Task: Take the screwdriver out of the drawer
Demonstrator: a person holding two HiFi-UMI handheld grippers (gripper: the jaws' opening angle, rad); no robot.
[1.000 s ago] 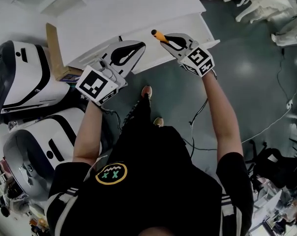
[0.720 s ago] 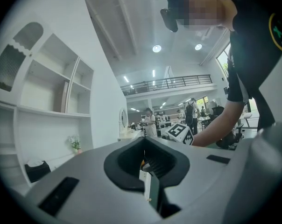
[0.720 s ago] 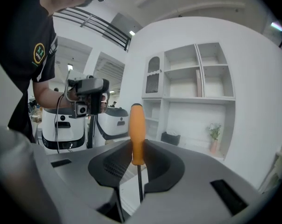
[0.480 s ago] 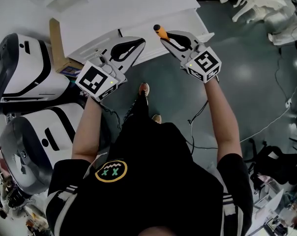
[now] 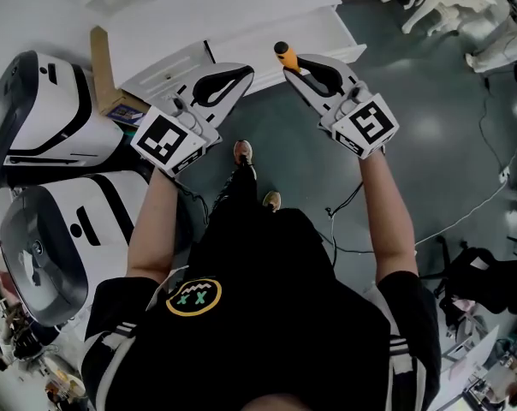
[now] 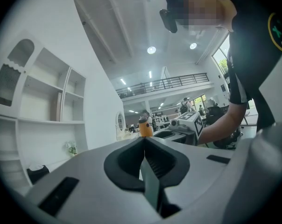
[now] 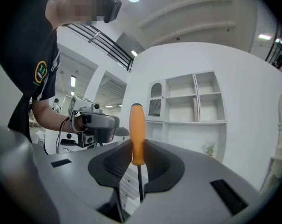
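- The right gripper (image 5: 294,63) has pulled back from the white surface (image 5: 241,15). A second ago the orange handle showed over the white front. Now it sits just at the front edge, and the grey floor (image 5: 430,127) lies under the gripper.
- The left gripper (image 5: 241,76) has come back from the surface too, and its tip now pokes out past the front edge.
- The screwdriver (image 7: 137,133) is up in the air in the right gripper. It stands upright, with the orange handle on top and the thin dark metal rod going down.
- The right fingers (image 7: 114,166) are clamped on the screwdriver, with the handle sticking up above them.
- The left fingers (image 6: 156,164) are pressed together with nothing in them.
- Both grippers point away from the person, side by side but apart.
- From the left gripper, the top of the orange handle shows just over its tip, with the other gripper beside it.
- Two big white and black machines (image 5: 36,118) stand on the floor by the left end of the surface.
- A brown piece of cardboard (image 5: 101,62) leans between the nearer machine and the surface.
- White shelves (image 7: 187,101) stand behind the screwdriver in the right gripper view.
- The person's shoes (image 5: 241,152) are on the floor below the grippers, and a cable (image 5: 344,204) lies near them.
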